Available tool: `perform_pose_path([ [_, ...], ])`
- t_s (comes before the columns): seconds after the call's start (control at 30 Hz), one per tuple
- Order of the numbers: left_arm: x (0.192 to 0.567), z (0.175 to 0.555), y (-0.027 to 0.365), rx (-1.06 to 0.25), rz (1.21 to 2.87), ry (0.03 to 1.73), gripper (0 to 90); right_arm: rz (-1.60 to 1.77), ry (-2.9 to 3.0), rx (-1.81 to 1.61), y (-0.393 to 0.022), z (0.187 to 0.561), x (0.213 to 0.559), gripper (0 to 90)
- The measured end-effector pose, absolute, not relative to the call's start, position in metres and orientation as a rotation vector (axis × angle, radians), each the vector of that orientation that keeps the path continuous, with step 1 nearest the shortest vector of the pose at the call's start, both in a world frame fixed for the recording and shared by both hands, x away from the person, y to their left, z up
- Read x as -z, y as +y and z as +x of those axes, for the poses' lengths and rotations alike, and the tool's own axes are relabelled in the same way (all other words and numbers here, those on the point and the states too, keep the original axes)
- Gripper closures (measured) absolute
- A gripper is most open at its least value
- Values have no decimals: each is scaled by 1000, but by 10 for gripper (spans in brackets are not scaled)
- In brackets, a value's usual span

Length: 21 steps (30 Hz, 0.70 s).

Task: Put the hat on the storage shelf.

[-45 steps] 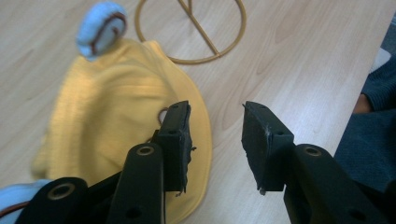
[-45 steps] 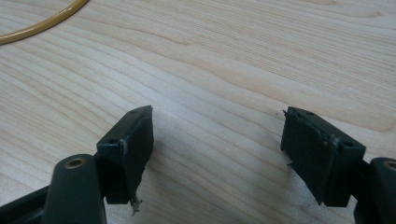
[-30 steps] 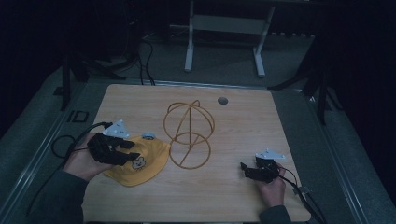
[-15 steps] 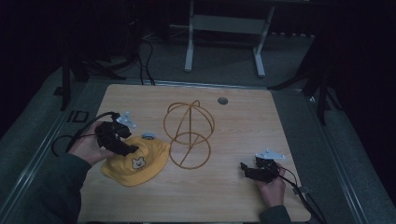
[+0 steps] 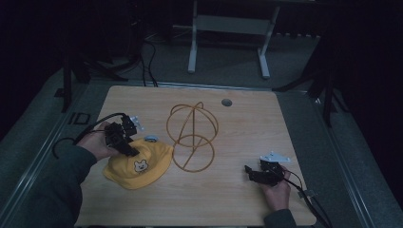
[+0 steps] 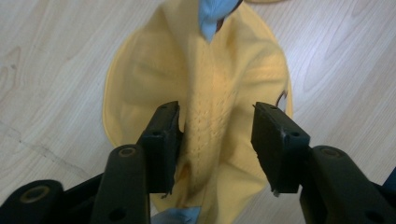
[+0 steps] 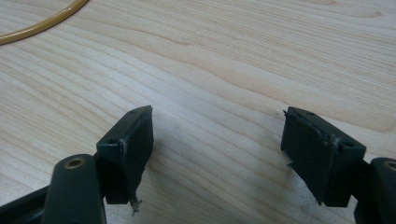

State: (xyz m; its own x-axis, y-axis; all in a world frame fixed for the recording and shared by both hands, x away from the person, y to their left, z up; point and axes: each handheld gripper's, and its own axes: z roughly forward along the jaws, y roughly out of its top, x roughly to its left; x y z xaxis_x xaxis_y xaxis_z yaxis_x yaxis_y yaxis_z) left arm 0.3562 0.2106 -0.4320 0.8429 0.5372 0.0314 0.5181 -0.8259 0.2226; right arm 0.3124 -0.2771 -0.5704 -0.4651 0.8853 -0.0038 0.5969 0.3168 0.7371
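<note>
A yellow cap (image 5: 138, 166) with a small animal face lies on the wooden table (image 5: 247, 128), front left. My left gripper (image 5: 133, 151) points down onto its far edge. In the left gripper view a raised fold of the cap (image 6: 208, 121) stands between the jaws of the left gripper (image 6: 215, 140). The jaws have just been closing; the left pad touches the fold, and a gap remains at the right pad. A blue piece (image 6: 208, 18) shows at the cap's far end. My right gripper (image 5: 248, 172) rests low at the front right, open and holding nothing (image 7: 217, 149).
A tan wire frame of crossed hoops (image 5: 192, 137) stands mid-table, just right of the cap; a bit of its ring (image 7: 42, 25) shows in the right gripper view. A round grommet (image 5: 226, 102) sits near the far edge. Metal stand legs (image 5: 228, 42) lie beyond the table.
The left hand has shifted right and down onto the cap, and the cap's edge is bunched under it. The right hand has not moved.
</note>
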Motion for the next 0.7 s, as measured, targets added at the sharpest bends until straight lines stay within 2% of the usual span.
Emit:
perform_pose_path([
  [0.1,438,358,208,-119,2872,802,559,1315,2180,-956,-277,312,570,253],
  [0.33,438,360,209,-93,2898,750,749,1315,2179,-956,-277,312,570,253],
  [0.7,429,353,216,-161,2908,714,806,1317,2178,-956,-277,312,570,253],
])
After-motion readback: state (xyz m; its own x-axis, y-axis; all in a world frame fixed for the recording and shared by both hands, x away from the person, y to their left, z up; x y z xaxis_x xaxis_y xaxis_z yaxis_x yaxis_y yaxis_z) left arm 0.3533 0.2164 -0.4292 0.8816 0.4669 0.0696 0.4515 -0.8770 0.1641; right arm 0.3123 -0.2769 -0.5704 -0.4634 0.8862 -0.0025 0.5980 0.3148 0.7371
